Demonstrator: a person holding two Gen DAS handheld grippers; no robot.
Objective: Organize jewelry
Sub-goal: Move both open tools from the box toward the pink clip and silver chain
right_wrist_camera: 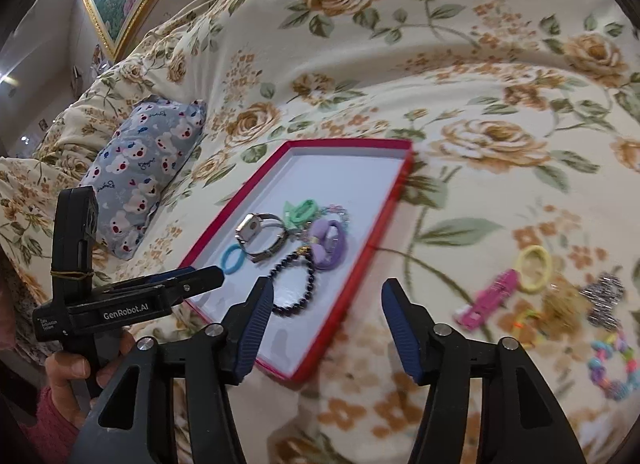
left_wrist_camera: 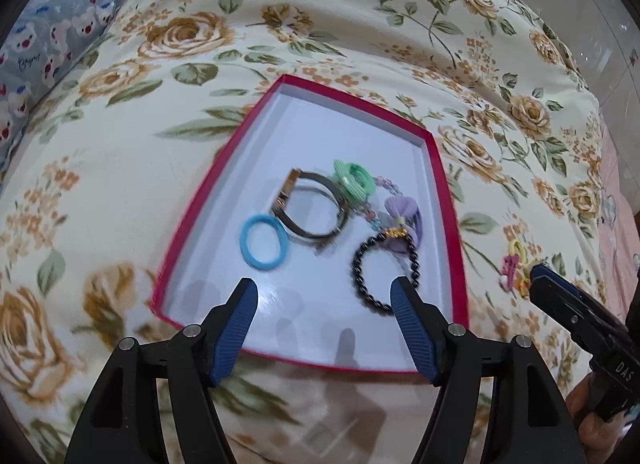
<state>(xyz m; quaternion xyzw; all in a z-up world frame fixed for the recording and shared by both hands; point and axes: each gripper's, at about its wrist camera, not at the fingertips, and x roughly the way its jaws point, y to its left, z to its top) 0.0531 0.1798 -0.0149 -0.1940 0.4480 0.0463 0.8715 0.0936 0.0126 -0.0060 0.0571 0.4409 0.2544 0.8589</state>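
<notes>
The left gripper (left_wrist_camera: 324, 292) hangs with its blue-padded jaws spread apart and nothing between them, above the near end of a shallow red-rimmed box (left_wrist_camera: 436, 152) resting on a floral bedspread (left_wrist_camera: 120, 168); the right gripper (right_wrist_camera: 327, 294) is likewise released and empty, over the box's near right edge. Inside the box lie a blue hair ring (left_wrist_camera: 262, 242), a metal bangle watch (left_wrist_camera: 312, 208), a green hair tie (left_wrist_camera: 354, 180), a purple bow tie (left_wrist_camera: 404, 212) and a black bead bracelet (left_wrist_camera: 384, 264). More pieces sit on the bedspread right of the box, well apart from it: a pink clip (right_wrist_camera: 486, 298), a yellow hair tie (right_wrist_camera: 534, 268) and a multicoloured bracelet (right_wrist_camera: 612, 364).
</notes>
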